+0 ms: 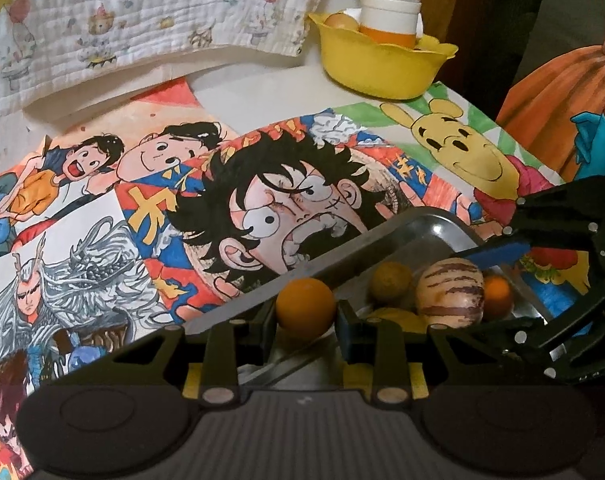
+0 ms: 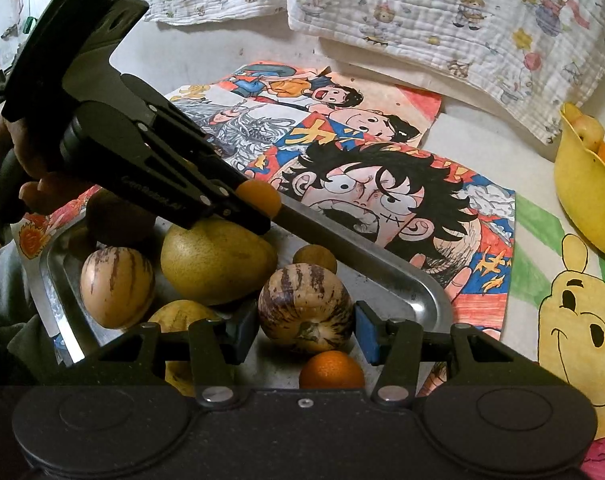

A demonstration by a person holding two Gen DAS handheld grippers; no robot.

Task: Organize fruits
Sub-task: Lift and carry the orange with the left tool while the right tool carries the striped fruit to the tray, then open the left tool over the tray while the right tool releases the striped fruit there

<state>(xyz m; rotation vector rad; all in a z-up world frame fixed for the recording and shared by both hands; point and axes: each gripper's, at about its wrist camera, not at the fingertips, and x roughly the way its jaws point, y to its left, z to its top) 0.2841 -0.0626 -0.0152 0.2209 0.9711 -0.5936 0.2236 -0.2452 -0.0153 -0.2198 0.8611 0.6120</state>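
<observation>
My left gripper point(image 1: 305, 314) is clamped on a small orange fruit point(image 1: 305, 307), smooth and round, held just over the near rim of the metal tray point(image 2: 414, 280). My right gripper point(image 2: 306, 334) has its blue pads point(image 2: 369, 336) on either side of a striped melon-like fruit point(image 2: 304, 306); the right pad shows a sliver of gap, so I can't tell whether it is truly gripped.

Around that striped fruit the tray is crowded: an orange point(image 2: 331, 369) sits just below it, a large yellow-green pear-shaped fruit point(image 2: 216, 262) lies behind it, a second striped fruit point(image 2: 116, 286) is to the left, and a small brown round fruit point(image 2: 314, 259) rests near the far rim. The left gripper's black arm slants across the pear-shaped fruit in the right wrist view, with a hand point(image 2: 42, 188) behind it.

The tray is shiny steel, oblong with rounded corners. It rests on hand-coloured cartoon drawings point(image 1: 262, 208) spread over a pale surface. Well beyond, a yellow plastic bowl point(image 1: 382, 68) with a wavy rim holds a white-and-orange container point(image 1: 389, 18). A quilted, printed cloth point(image 1: 142, 12) hangs behind.
</observation>
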